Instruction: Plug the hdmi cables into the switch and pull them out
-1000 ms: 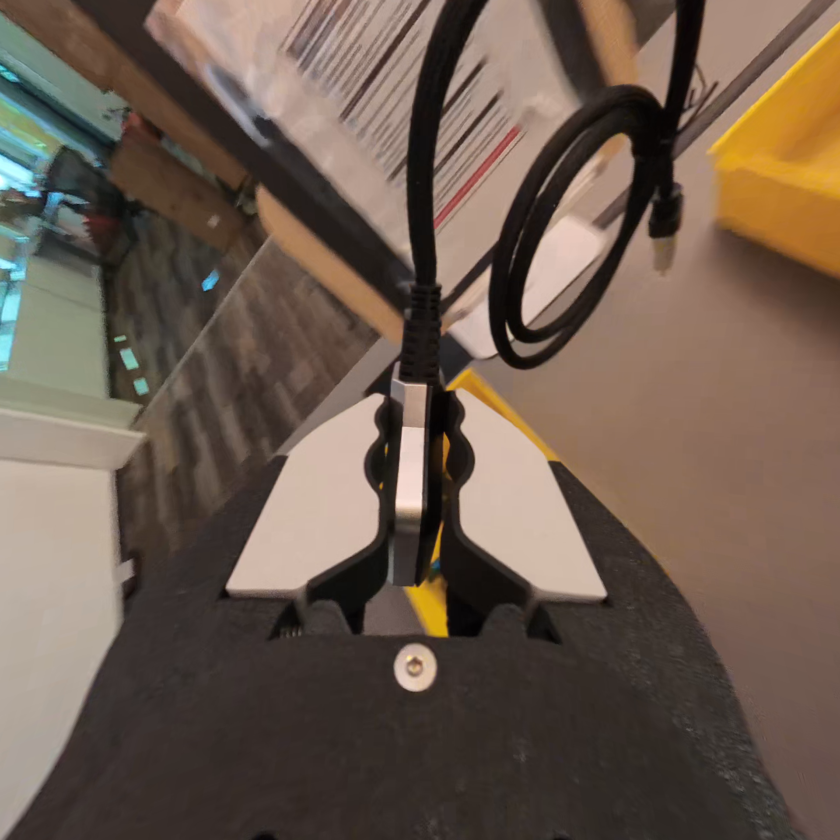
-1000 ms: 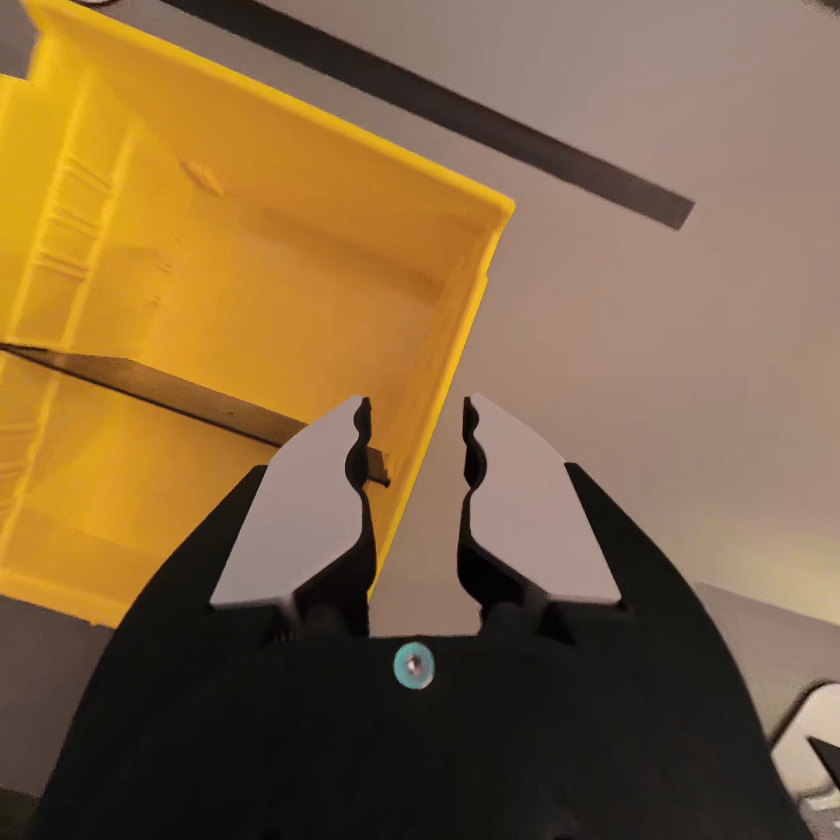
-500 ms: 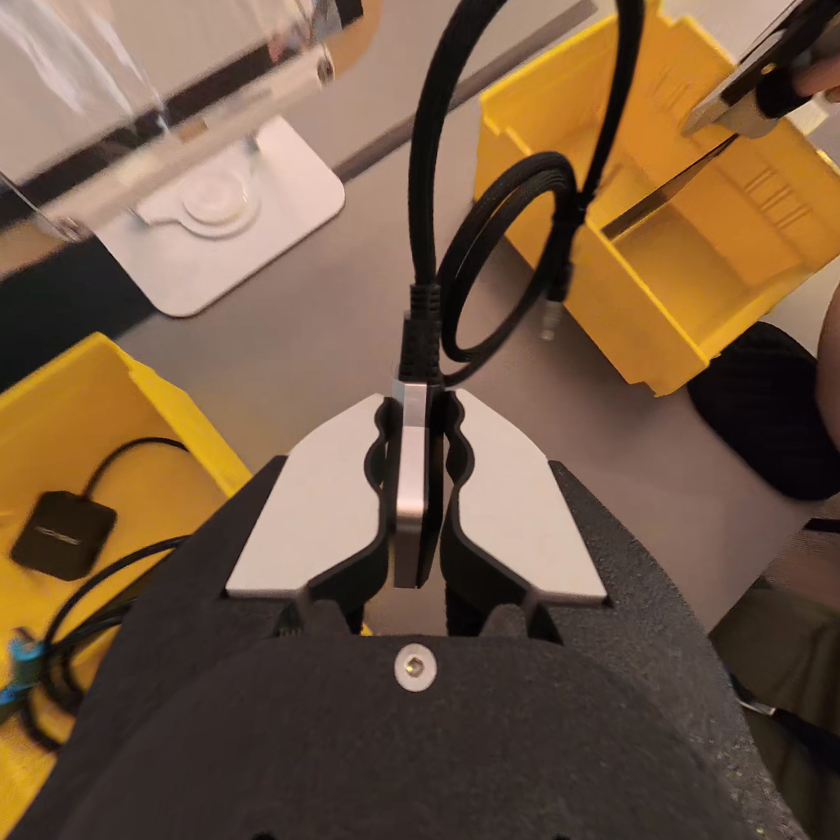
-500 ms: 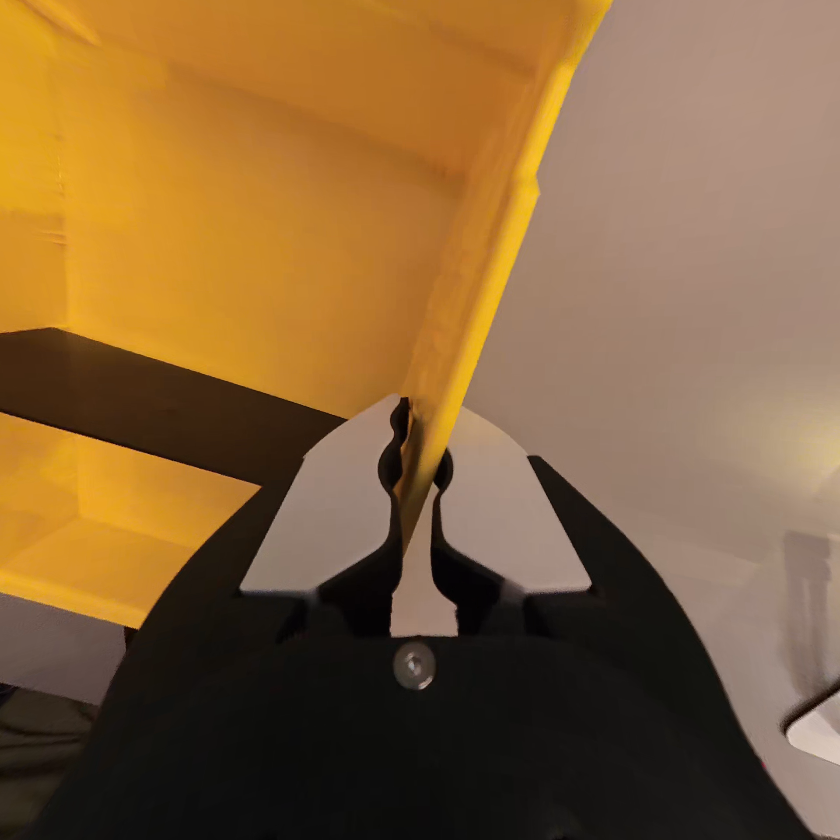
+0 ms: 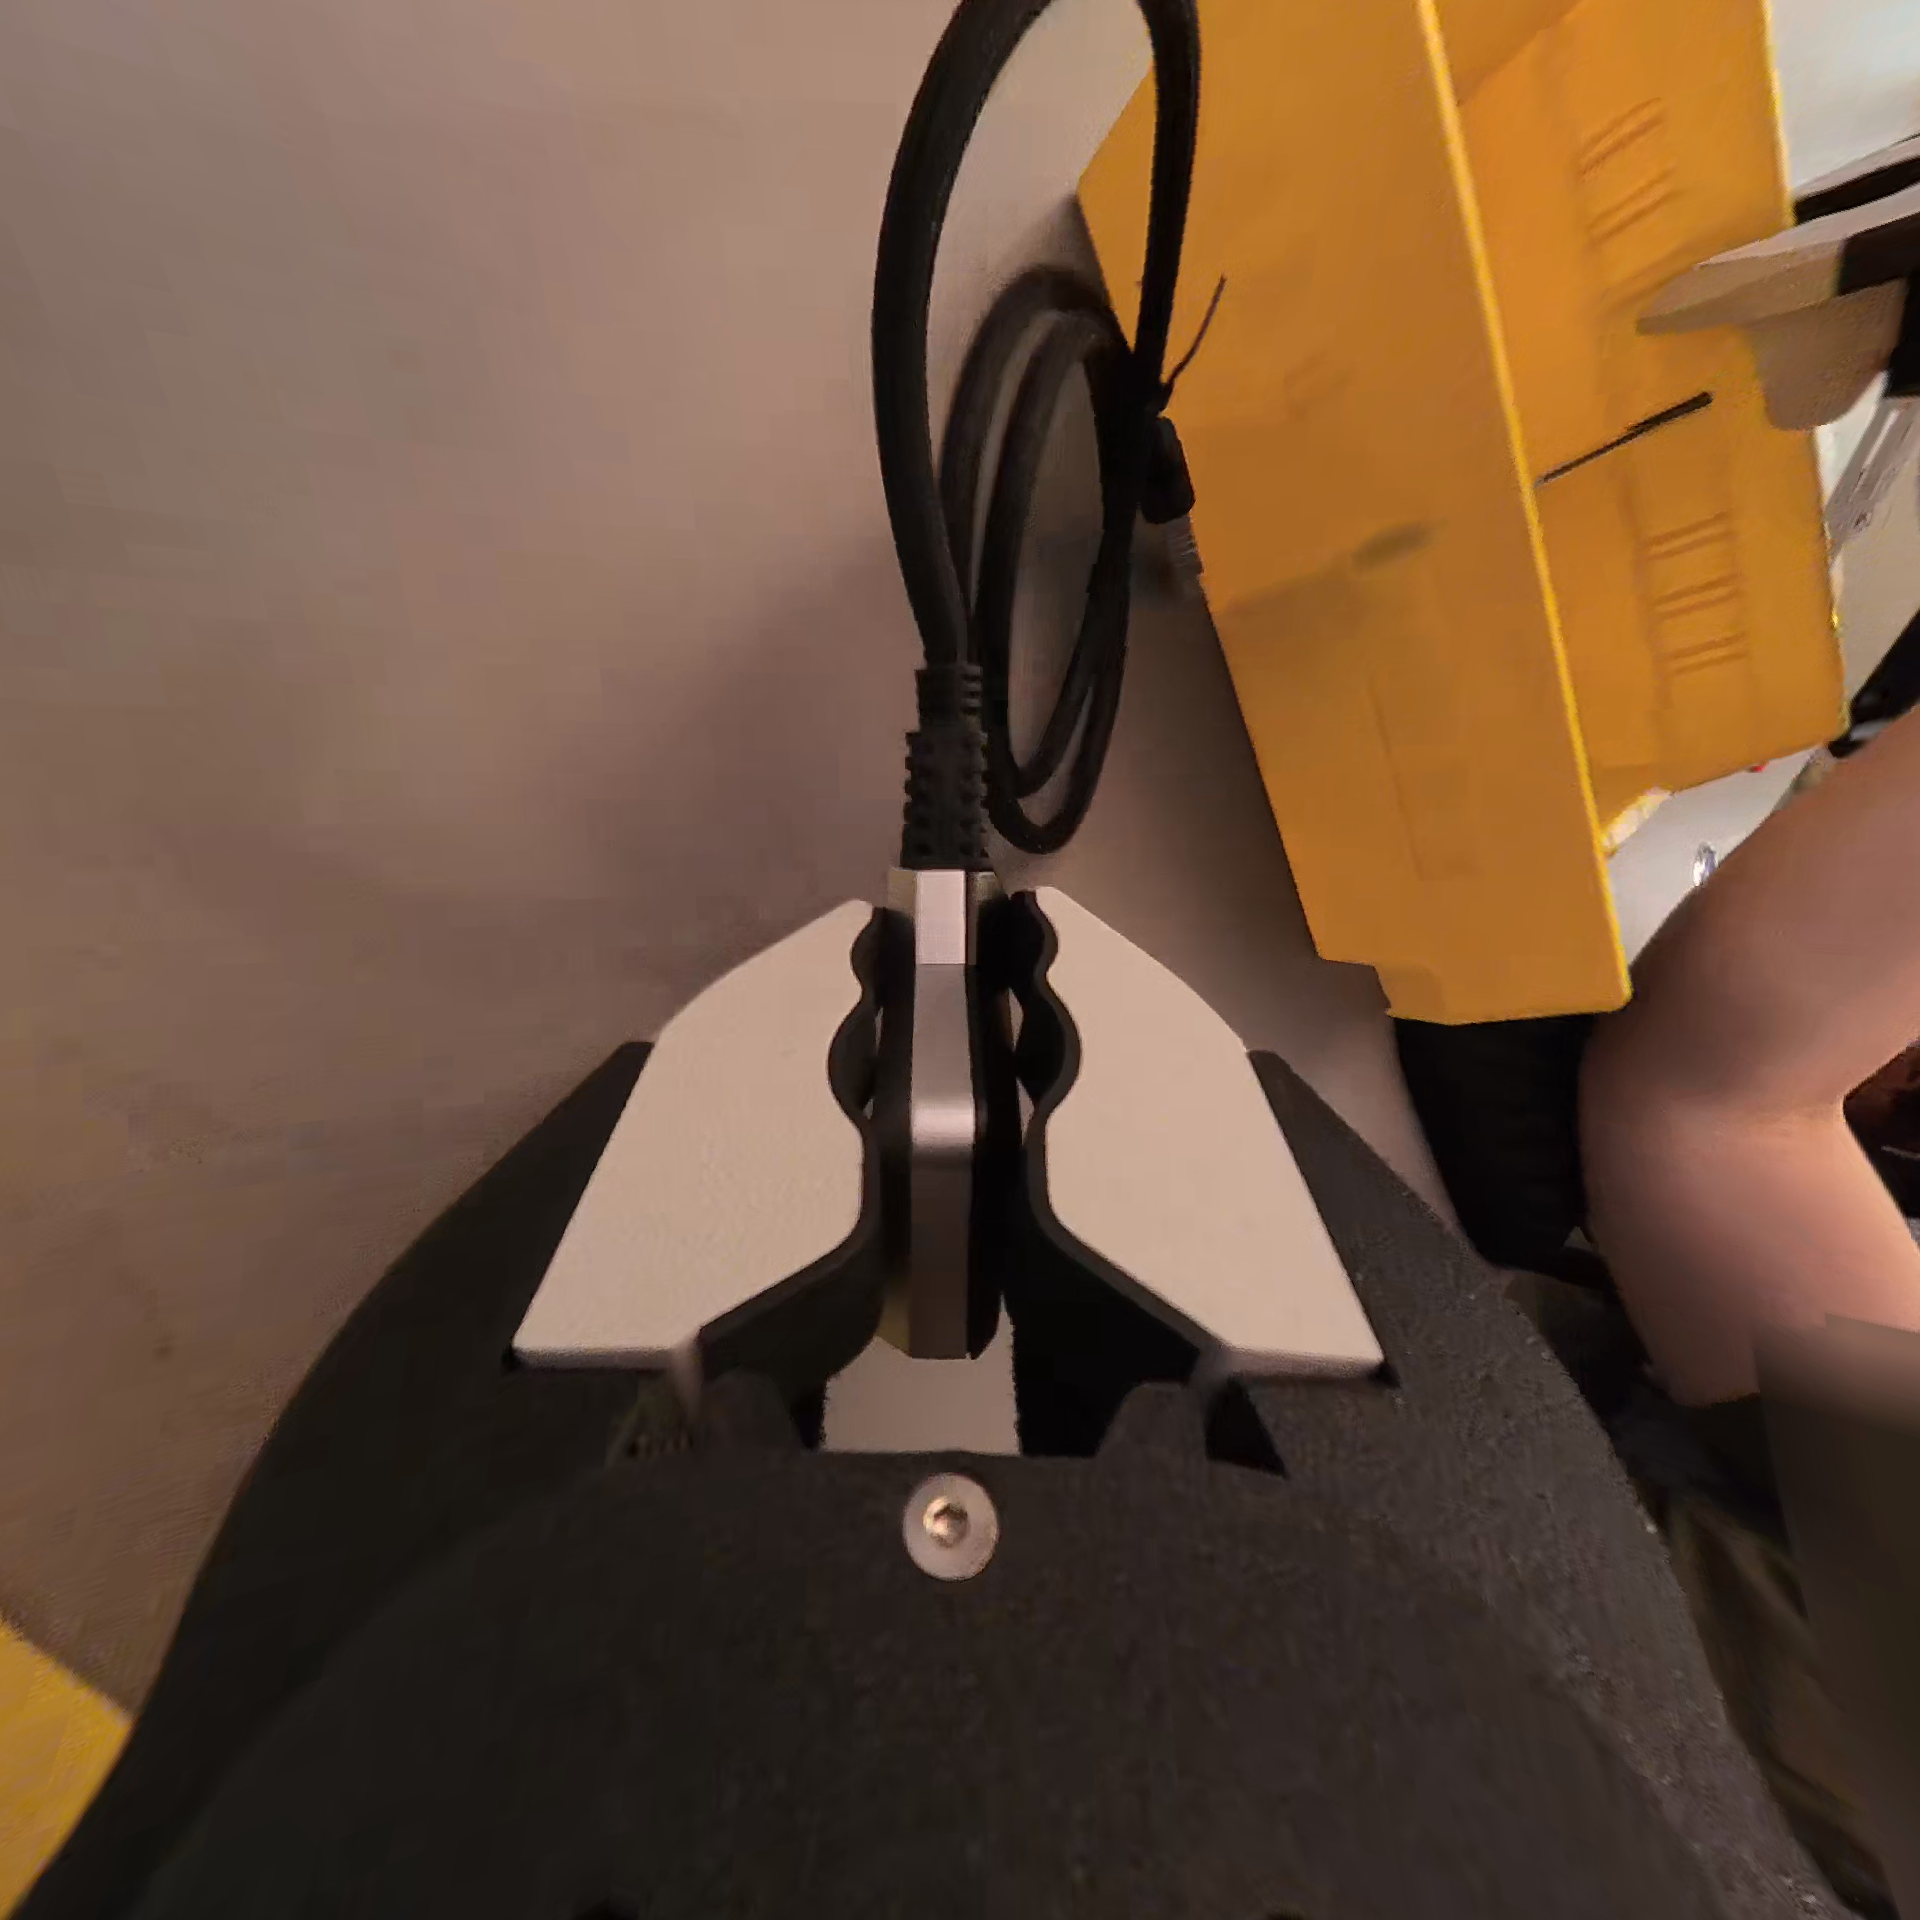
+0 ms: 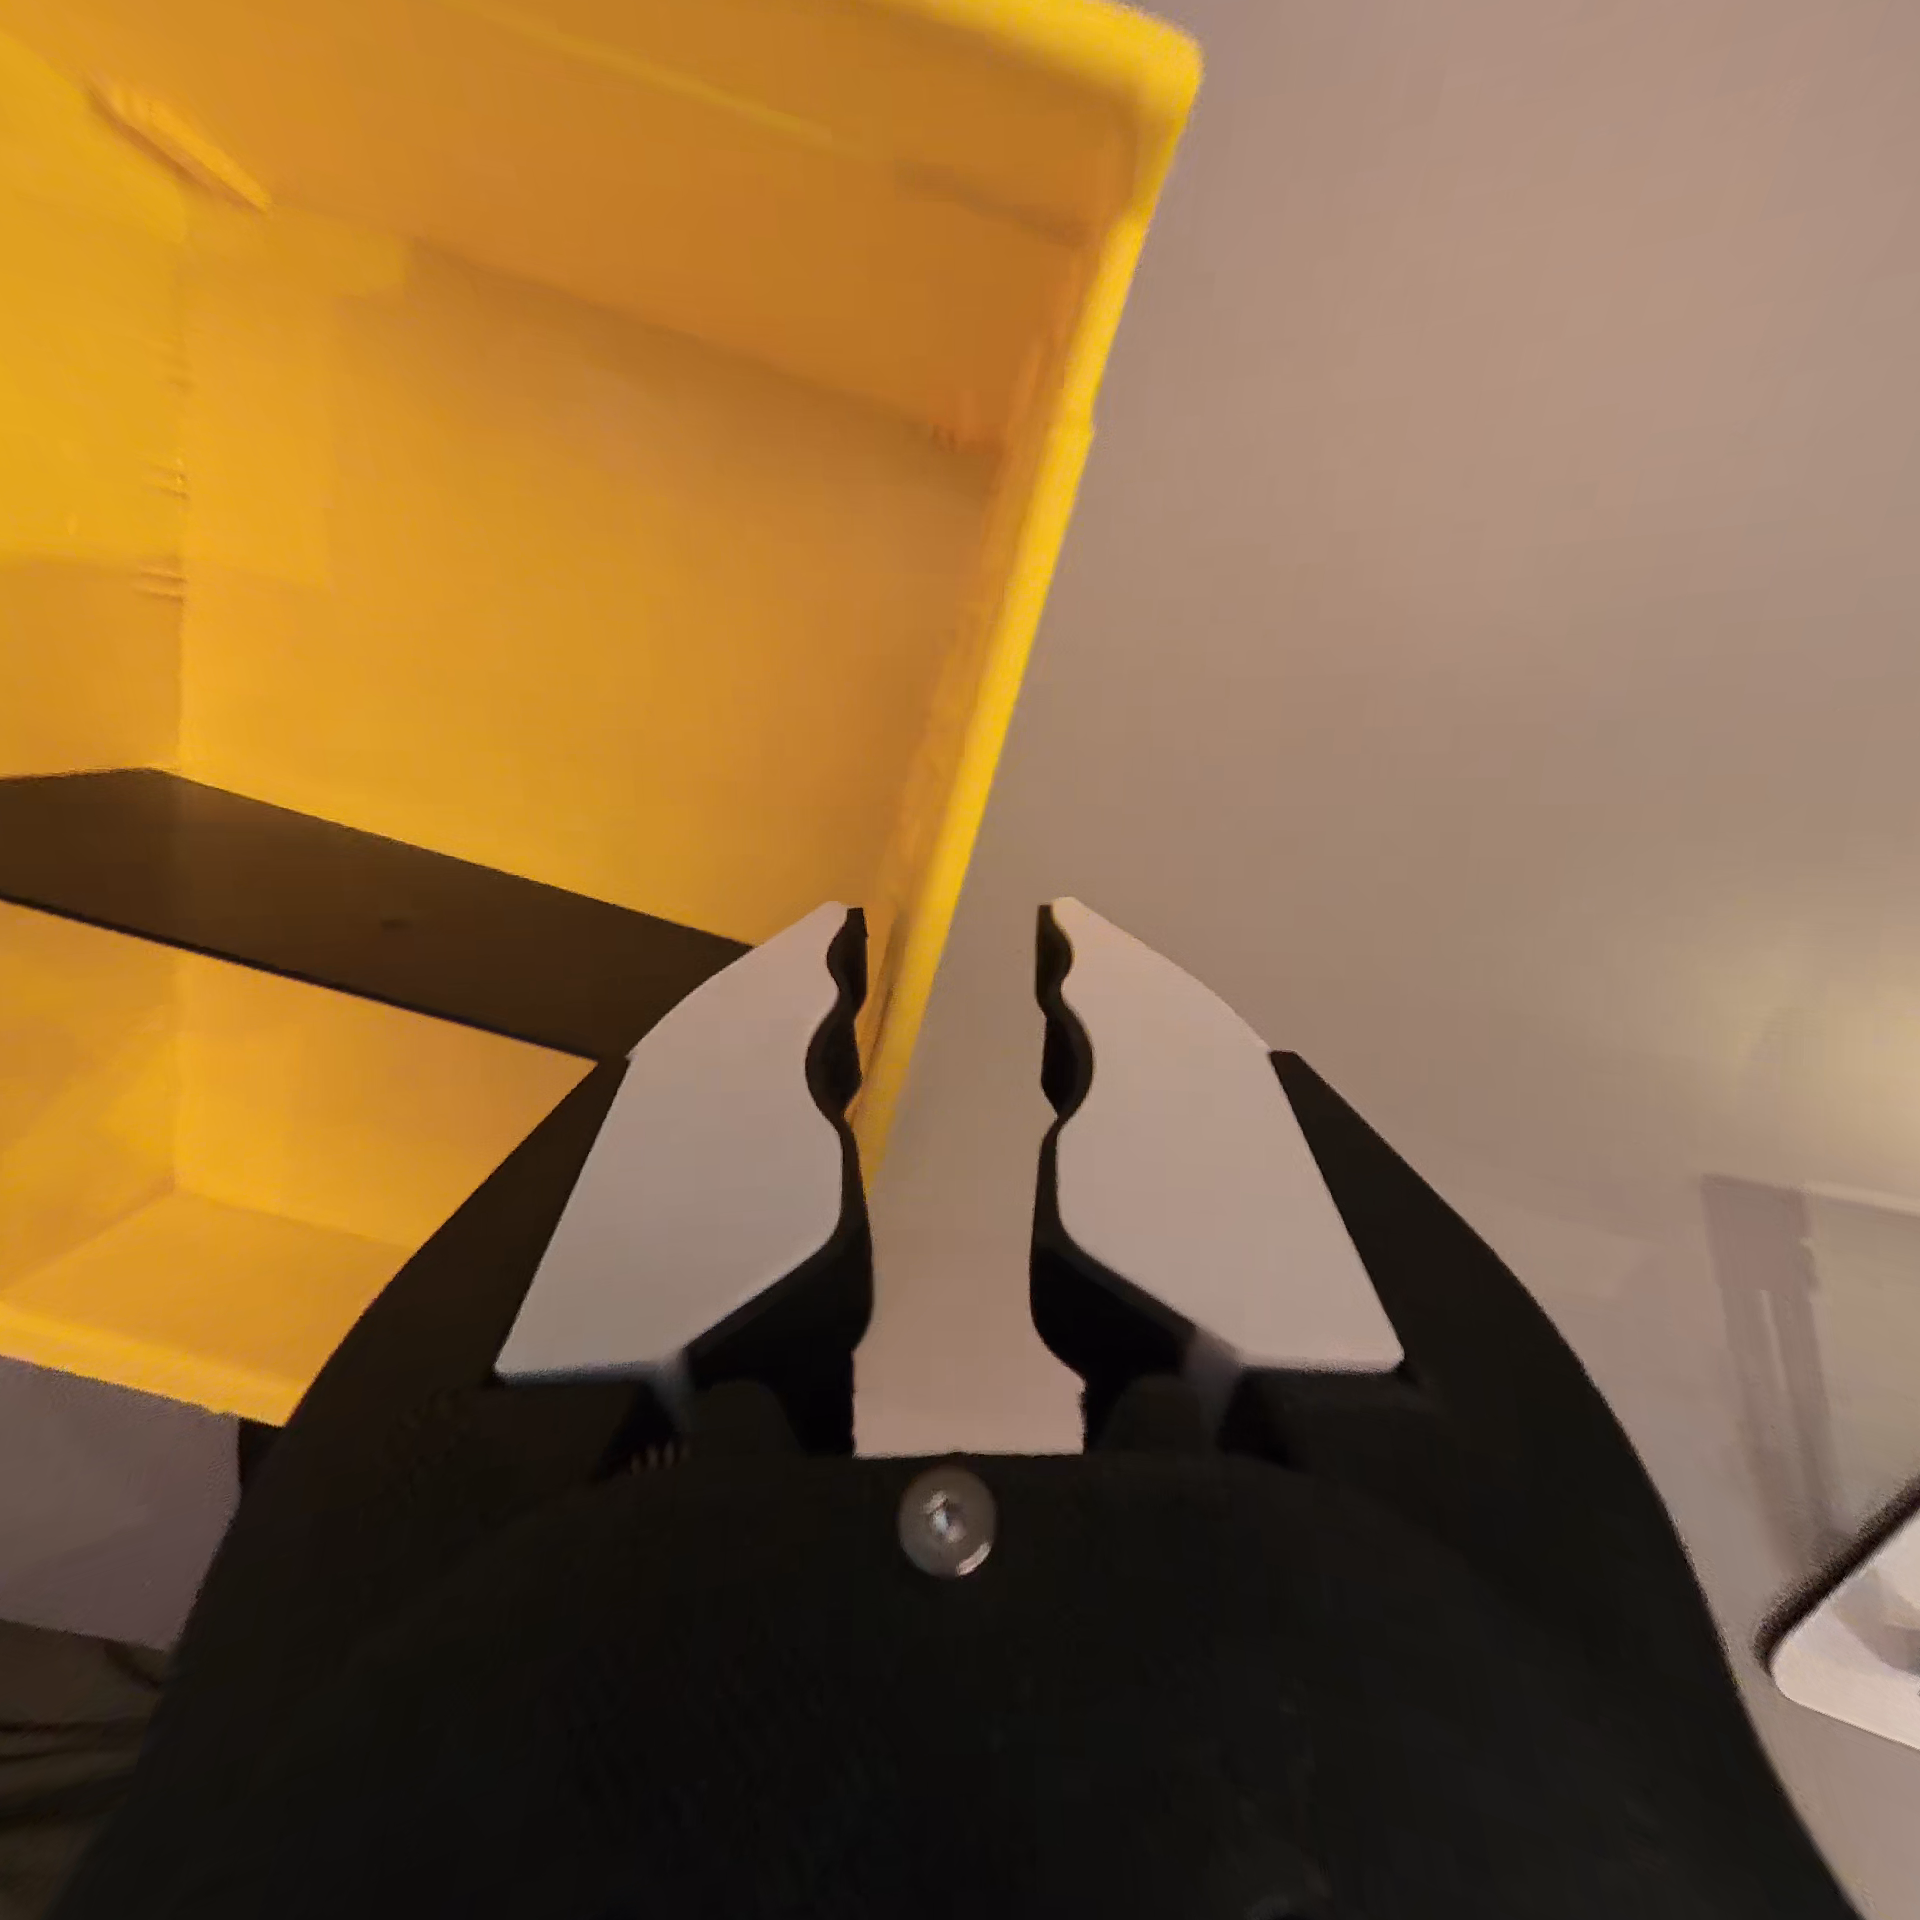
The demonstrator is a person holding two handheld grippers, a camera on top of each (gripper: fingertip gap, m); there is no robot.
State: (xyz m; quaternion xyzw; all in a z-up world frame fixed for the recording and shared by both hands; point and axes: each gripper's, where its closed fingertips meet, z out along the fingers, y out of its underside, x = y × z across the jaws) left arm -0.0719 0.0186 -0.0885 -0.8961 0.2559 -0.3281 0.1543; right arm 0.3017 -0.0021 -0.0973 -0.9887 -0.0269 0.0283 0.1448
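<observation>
My left gripper [image 5: 951, 904] is shut on a thin silver switch [image 5: 943, 1143], held edge-on between the fingers. A black braided cable [image 5: 914, 416] runs up from the switch, loops back and hangs in a tied coil [image 5: 1049, 582]. Its free plug [image 5: 1169, 488] dangles beside a yellow bin [image 5: 1455, 623]. My right gripper [image 6: 951, 914] is open, its jaws astride the right wall [image 6: 1039, 520] of the yellow bin, with the wall close to the left finger. It also shows at the bin's far side in the left wrist view [image 5: 1808, 301].
The bin has a black divider [image 6: 312, 883] across it and stands on a grey table [image 6: 1455, 623]. A white base [image 6: 1870, 1662] sits at the lower right. A person's arm [image 5: 1714, 1143] is right of the left gripper. Another yellow bin corner [image 5: 42, 1714] shows at the lower left. The gap from one gripper's tips to the other's is roughly 40 cm.
My right gripper closed on the bin's wall half a second ago and has now opened. My left gripper swung right and down with the switch, so the coil now hangs next to the bin.
</observation>
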